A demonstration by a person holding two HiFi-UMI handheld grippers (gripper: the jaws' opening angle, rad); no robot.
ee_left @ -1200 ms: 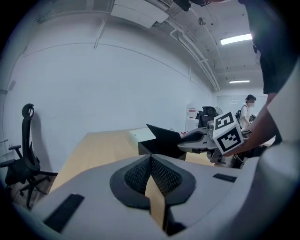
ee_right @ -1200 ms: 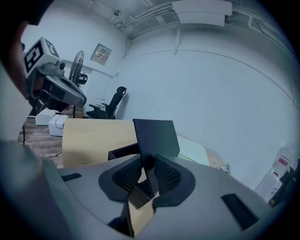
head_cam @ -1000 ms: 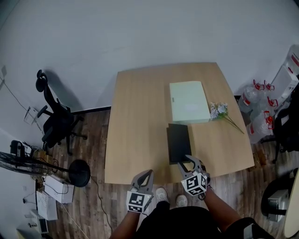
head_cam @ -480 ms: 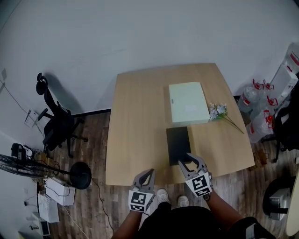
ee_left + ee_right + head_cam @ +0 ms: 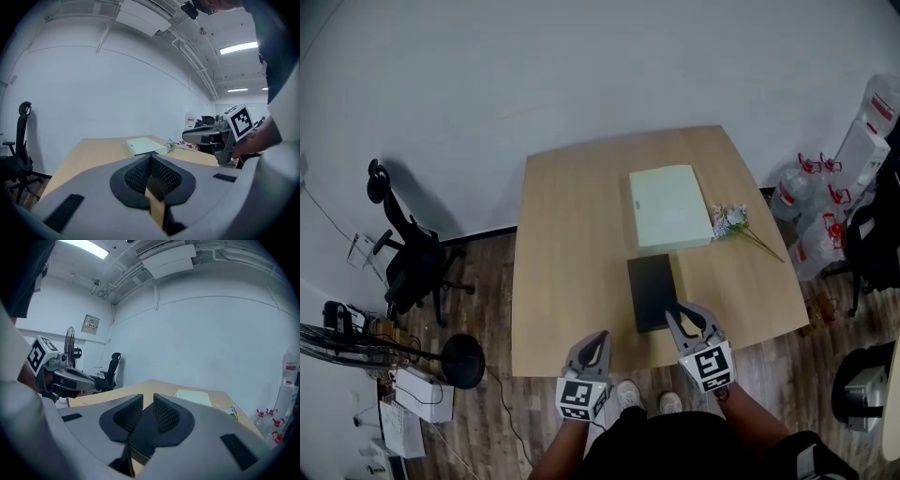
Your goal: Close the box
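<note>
Head view shows the black box (image 5: 651,292) lying flat and closed on the table (image 5: 572,272), near the edge closest to you and right of the middle. Just beyond it lies the green box (image 5: 669,207), close to it but not touching. A sprig of flowers (image 5: 731,221) rests beside the green box's right side, its stem running toward the table's right edge.

Your right gripper (image 5: 684,314) hangs over the black box's near end, with its tips pointing across the table. In the right gripper view its jaws have just been closing and now stand a narrow gap apart. The box's dark top shows below that gap, but the pads press on nothing, so you hold no part of it.

Your left gripper (image 5: 598,337) sits off the table's near edge, left of the black box and well apart from it. In the left gripper view its pads meet at the tips with nothing between them, and it points level over the bare tabletop toward the green box.

On the floor at your left stand a chair (image 5: 408,267) and a fan (image 5: 356,342).
</note>
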